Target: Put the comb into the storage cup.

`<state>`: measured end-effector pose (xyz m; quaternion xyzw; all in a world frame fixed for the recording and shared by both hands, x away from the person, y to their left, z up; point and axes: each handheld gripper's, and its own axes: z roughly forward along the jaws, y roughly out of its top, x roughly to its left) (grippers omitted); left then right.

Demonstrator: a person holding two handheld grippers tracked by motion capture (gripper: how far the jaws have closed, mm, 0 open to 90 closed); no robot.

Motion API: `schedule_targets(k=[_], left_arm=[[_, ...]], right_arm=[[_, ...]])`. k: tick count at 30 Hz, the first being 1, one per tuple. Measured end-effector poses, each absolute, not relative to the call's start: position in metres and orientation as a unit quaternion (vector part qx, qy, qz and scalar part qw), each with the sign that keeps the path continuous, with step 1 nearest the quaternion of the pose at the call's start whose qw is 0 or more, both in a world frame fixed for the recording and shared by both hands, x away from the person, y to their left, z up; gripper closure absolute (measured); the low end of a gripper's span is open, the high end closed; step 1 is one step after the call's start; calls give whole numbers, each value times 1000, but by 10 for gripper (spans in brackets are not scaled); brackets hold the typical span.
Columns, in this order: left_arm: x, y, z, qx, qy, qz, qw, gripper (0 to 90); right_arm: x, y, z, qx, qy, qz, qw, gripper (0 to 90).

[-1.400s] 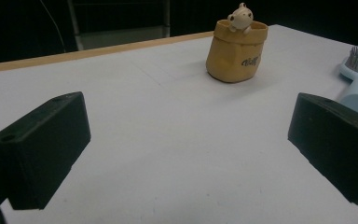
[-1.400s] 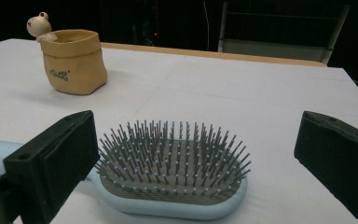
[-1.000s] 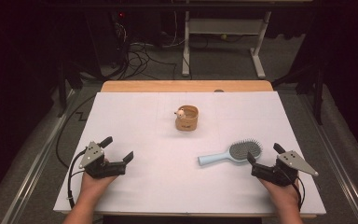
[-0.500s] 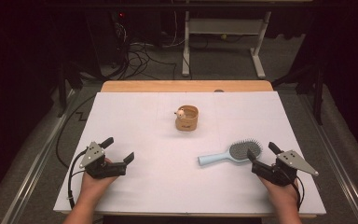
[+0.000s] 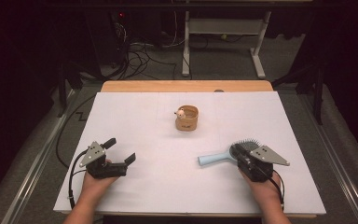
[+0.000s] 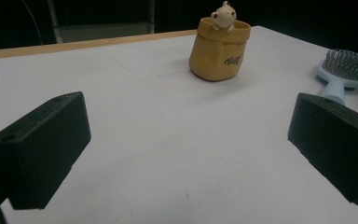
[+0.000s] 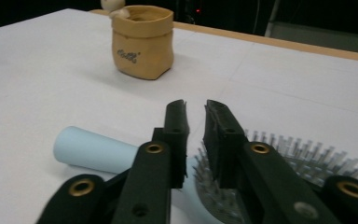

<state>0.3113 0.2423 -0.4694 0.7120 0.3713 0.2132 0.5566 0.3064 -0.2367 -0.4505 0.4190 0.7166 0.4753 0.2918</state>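
Note:
A pale blue hairbrush (image 5: 212, 160) lies bristles up at the table's near right, also seen in the left gripper view (image 6: 342, 70) and the right gripper view (image 7: 93, 149). My right gripper (image 5: 239, 157) sits over where the handle meets the head. Its jaws (image 7: 196, 109) have just been closing and stand a narrow gap apart, with the brush's blue neck in that gap. My left gripper (image 5: 121, 149) rests at the near left, wide open (image 6: 186, 149) with bare table between the jaws.
A small tan sack-shaped cup (image 5: 187, 119) with a pale figurine on its rim stands mid-table (image 6: 219, 51) (image 7: 142, 42). The white table cover (image 5: 168, 186) ends at a wooden strip at the far edge. Cables and a desk frame lie on the floor beyond.
The right gripper slid left from beside the brush head onto the brush, and its jaws went from wide open to nearly together. The left gripper stayed put.

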Motion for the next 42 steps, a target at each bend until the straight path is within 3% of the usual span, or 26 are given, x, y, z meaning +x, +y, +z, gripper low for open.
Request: schedule_targets(k=[5, 21, 42], left_arm=[[310, 242, -468, 708, 369, 219, 560, 0], [309, 242, -468, 703, 361, 234, 567, 0], [308, 243, -467, 697, 362, 233, 573, 0]], right_arm=[[314, -219, -451, 407, 733, 469, 276, 900], [352, -151, -462, 375, 813, 392, 214, 900], [334, -152, -462, 345, 852, 344, 189, 900]])
